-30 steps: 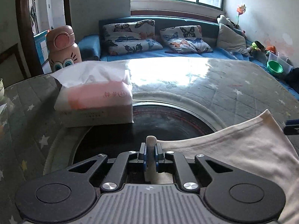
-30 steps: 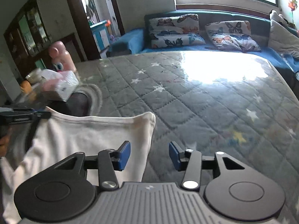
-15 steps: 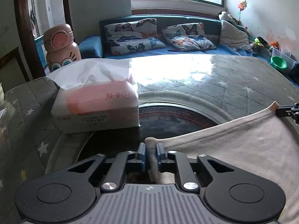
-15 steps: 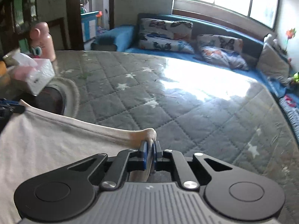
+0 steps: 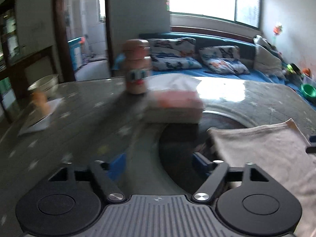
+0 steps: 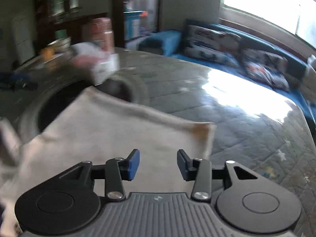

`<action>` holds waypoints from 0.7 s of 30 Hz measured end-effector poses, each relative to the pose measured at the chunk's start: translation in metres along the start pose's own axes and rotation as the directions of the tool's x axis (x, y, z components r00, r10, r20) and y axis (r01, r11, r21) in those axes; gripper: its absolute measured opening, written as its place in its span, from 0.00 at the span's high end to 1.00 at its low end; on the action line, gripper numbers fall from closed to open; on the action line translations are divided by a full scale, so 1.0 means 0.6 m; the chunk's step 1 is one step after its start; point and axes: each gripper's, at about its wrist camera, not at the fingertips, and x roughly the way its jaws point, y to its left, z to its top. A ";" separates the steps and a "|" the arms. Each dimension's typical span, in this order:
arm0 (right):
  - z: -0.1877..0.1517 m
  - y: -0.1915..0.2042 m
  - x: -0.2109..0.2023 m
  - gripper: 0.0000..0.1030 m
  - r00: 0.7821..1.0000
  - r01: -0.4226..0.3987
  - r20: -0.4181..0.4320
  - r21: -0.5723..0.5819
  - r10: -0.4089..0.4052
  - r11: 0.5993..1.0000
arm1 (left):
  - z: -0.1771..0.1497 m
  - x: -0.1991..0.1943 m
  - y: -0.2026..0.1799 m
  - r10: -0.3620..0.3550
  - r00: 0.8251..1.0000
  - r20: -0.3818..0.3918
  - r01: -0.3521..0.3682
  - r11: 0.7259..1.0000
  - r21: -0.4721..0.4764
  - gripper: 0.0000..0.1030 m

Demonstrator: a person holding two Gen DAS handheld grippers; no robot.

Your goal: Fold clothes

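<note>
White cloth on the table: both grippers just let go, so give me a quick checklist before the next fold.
1. Left gripper free of the cloth: ok, jaws opening, nothing between them.
2. Right gripper free: ok, jaws opening, cloth lies under them, not pinched.
3. Cloth resting on the table: ok.
4. Far edge straight: ok, though blurred.
5. Tissue pack clear of the cloth: ok.
6. Near half of the cloth flat: cannot tell, hidden by the grippers.
</note>
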 end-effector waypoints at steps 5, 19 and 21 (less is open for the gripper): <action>-0.027 0.091 -0.051 0.51 0.993 -0.116 0.013 -0.099 0.118 0.988 | -0.069 -0.093 0.061 0.054 0.999 0.009 -0.053 0.997 -0.062 0.10; -0.039 0.276 -0.074 0.52 0.925 -0.368 -0.024 -0.297 0.379 0.881 | -0.177 -0.137 0.112 0.041 0.993 -0.111 -0.059 0.984 -0.170 0.36; -0.043 0.297 -0.075 0.54 0.917 -0.386 -0.031 -0.319 0.397 0.866 | -0.181 -0.133 0.107 0.027 0.993 -0.116 -0.046 0.986 -0.162 0.52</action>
